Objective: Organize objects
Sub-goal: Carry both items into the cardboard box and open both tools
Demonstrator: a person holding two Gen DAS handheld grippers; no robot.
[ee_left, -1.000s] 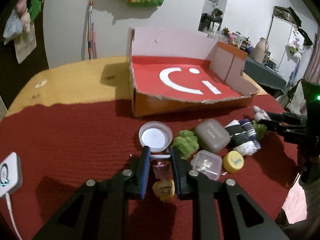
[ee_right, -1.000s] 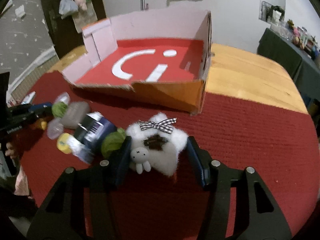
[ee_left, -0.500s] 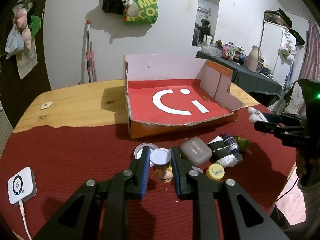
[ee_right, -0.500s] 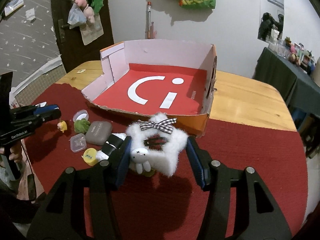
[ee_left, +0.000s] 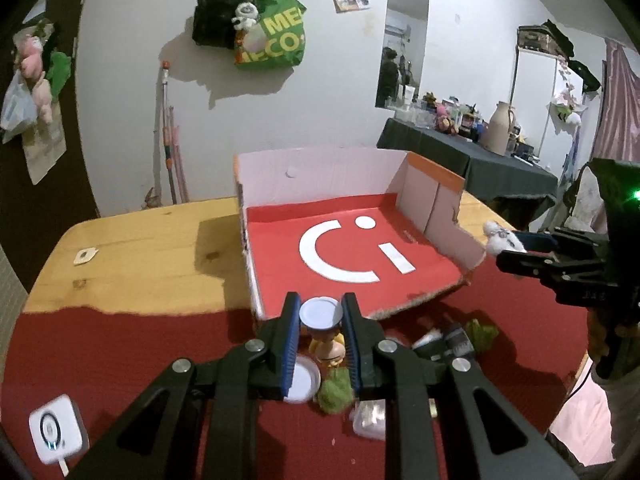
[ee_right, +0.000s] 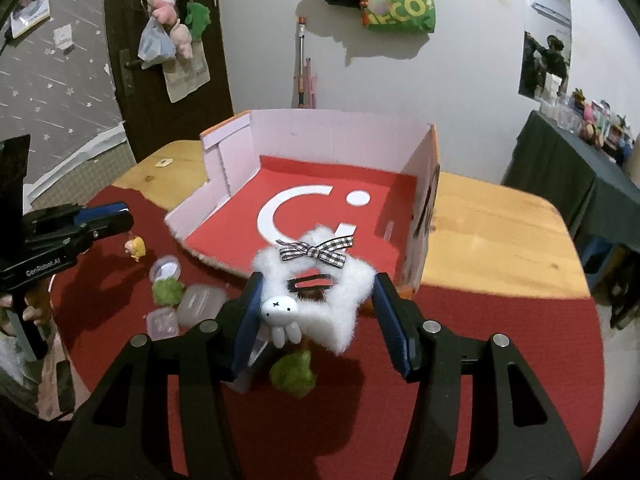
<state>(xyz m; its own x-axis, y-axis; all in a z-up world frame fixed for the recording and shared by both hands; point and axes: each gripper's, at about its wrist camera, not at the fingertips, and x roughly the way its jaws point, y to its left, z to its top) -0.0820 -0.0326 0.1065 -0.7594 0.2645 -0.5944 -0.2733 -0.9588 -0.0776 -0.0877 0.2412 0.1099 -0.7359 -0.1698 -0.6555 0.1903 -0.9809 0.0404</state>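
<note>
The little yellow figurine, with its round white base facing up, is pinched between the blue pads of the left gripper and hangs clear of the red cloth, just in front of the torn front edge of the cardboard box. In the right wrist view the same figurine dangles below the left gripper's tip, off to the left of the box.

The right gripper is closed, about halfway, on a fluffy white star-shaped hair clip (it carries a black-and-white checked bow and a small white bunny face). The fur fills the gap between the pads, and the clip is held in the air before the box's front right corner.

The box sits open with pale inner walls and a red floor marked with a white curve, dot and bar; nothing lies inside it.

Below the grippers the rest of the pile lies on the cloth: a round white lid, a green fuzzy ball, a small clear case, and dark tubes beside another green tuft. From the right wrist camera I also make out a greyish rounded case and a green pompom directly beneath the clip.

A white square device with a cable rests on the cloth at the near left. Beyond the cloth the wooden tabletop is bare but for a small tag, and a green shopping bag hangs on the wall behind.
</note>
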